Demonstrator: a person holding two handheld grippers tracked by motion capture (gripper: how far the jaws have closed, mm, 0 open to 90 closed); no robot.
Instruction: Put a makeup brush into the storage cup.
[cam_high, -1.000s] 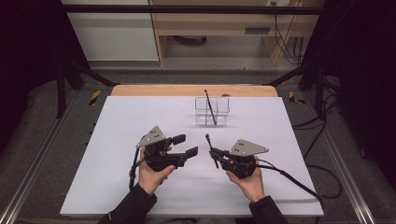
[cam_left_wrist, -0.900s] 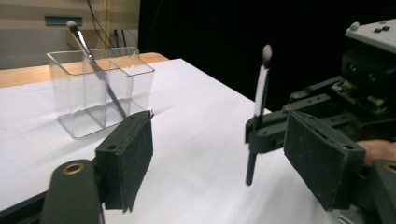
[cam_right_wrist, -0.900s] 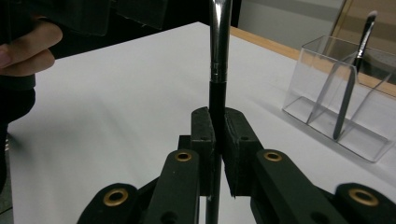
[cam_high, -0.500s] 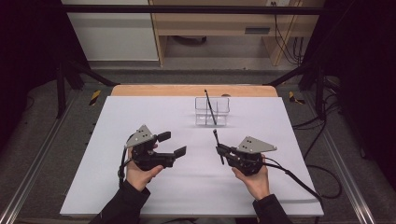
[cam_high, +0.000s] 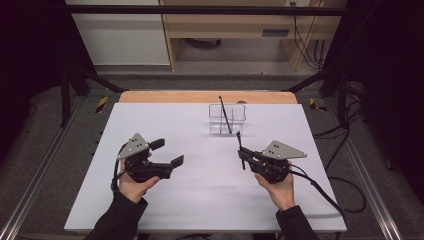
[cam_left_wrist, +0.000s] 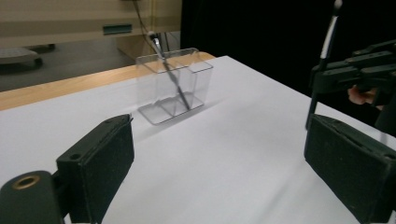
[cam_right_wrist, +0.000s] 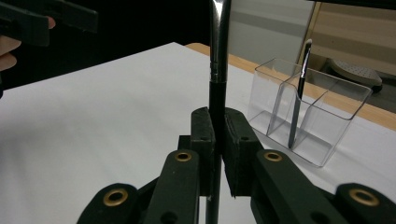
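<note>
My right gripper (cam_high: 243, 156) is shut on a thin black brush (cam_high: 239, 142), which stands nearly upright between its pads (cam_right_wrist: 208, 135), bristle end up (cam_right_wrist: 218, 46). My left gripper (cam_high: 168, 152) hovers over the left half of the white table top (cam_high: 200, 200). Its jaws have just been opening and now stand wide apart with nothing between them (cam_left_wrist: 219, 140). A clear divided holder (cam_high: 241, 114) stands at the back centre. A second black brush (cam_high: 225, 112) leans in it. In the left gripper view, the right gripper (cam_left_wrist: 359, 70) and its brush (cam_left_wrist: 327, 42) are at the right.
The white sheet ends at a wooden strip (cam_high: 165, 96) behind the holder. Black frame legs (cam_high: 70, 80) and cables (cam_high: 345, 150) flank the table. A cable (cam_high: 320, 192) trails from the right gripper across the table's right front.
The left hand has drawn away to the left from the right gripper, and its jaws have spread wider. The right hand with the brush has drifted slightly right.
</note>
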